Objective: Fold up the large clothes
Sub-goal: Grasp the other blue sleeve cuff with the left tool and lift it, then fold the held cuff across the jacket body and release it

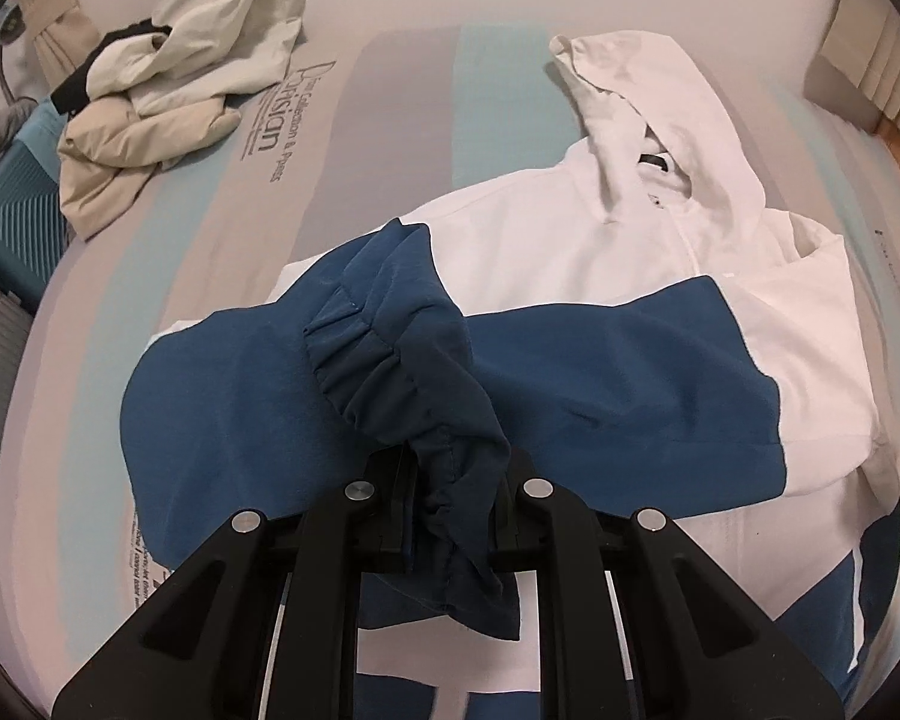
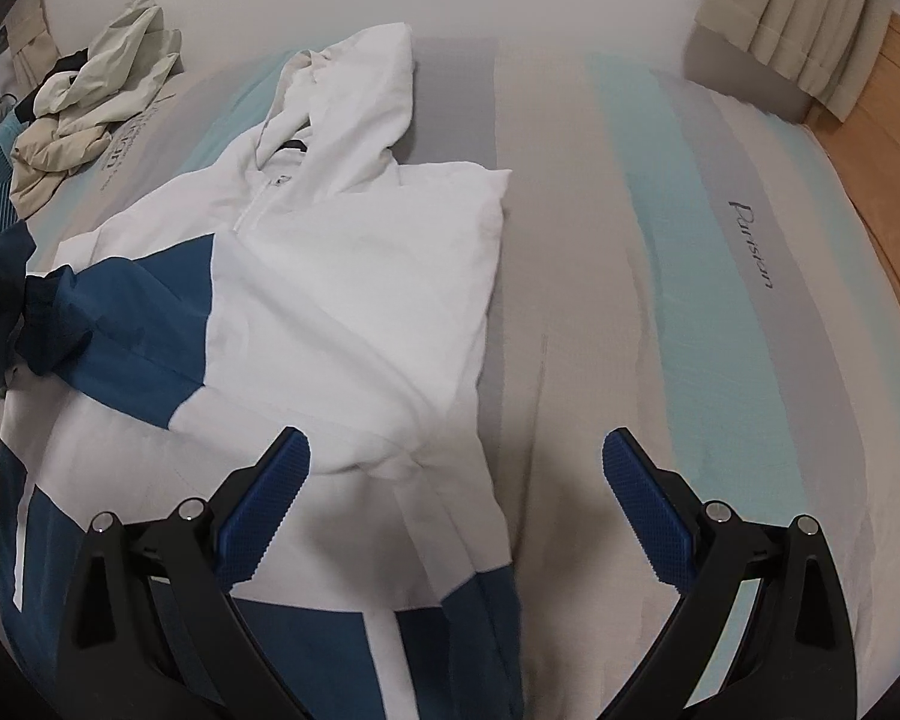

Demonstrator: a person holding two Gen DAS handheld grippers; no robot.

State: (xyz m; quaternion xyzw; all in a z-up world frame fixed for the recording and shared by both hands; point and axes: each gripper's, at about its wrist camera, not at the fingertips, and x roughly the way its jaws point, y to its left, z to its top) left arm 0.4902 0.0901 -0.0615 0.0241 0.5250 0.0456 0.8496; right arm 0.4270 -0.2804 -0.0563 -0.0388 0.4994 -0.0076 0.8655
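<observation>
1. Left wrist: the left gripper [image 1: 450,510] is clamped on the blue sleeve cuff [image 1: 390,372] of the jacket [image 1: 570,252] lying on the bed [image 1: 390,120]. The fabric looks thin, limp, probably slippery; the gathered cuff gives good purchase.
2. Right wrist: the right gripper [image 2: 456,504] gapes wide, empty, above the jacket's white side edge [image 2: 486,300].

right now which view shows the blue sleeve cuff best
The left wrist view. The blue sleeve cuff fills the middle of the frame, its gathered elastic sharp, pinched in the left gripper. The right wrist view shows it only small and dark at the far left edge, partly cut off.
</observation>
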